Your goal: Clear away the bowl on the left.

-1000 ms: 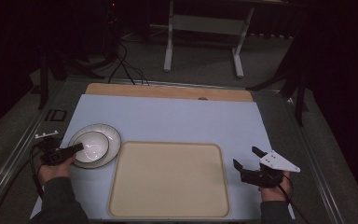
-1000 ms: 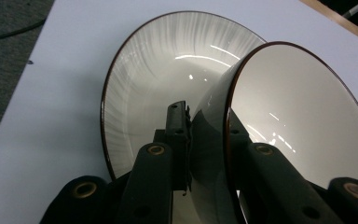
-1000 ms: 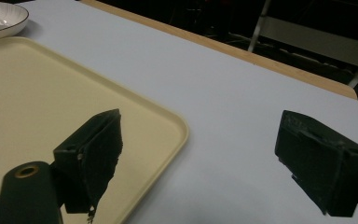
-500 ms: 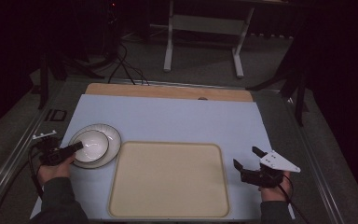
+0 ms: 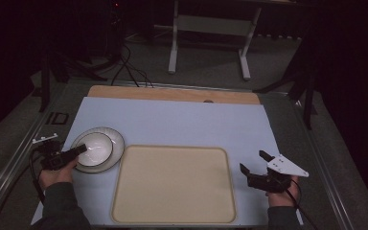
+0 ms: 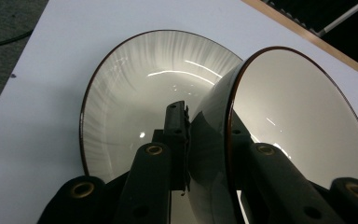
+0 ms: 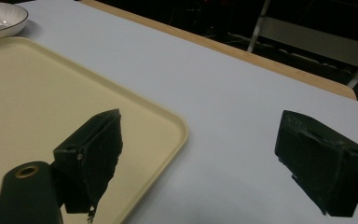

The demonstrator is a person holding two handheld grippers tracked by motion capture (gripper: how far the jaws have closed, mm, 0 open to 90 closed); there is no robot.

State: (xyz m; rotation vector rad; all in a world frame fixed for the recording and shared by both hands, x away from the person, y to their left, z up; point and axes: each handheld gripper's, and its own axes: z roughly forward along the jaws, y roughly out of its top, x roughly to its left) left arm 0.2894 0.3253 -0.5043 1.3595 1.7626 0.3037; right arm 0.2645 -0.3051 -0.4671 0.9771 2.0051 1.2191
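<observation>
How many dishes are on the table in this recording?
2: a small bowl clamped at its rim by the left gripper, and a plate under it, left of the tray. None seems hidden.

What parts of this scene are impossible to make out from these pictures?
- Near side of the bowl: left gripper view, hidden behind the left gripper's fingers and cut by the bottom edge.
- Plate: right gripper view, mostly cut by the top-left corner.
- Small dark mark on the wooden strip: high view, too small to identify.

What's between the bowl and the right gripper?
The beige tray lies between the bowl and the right gripper, then a bare strip of mat. The high view shows it.
</observation>
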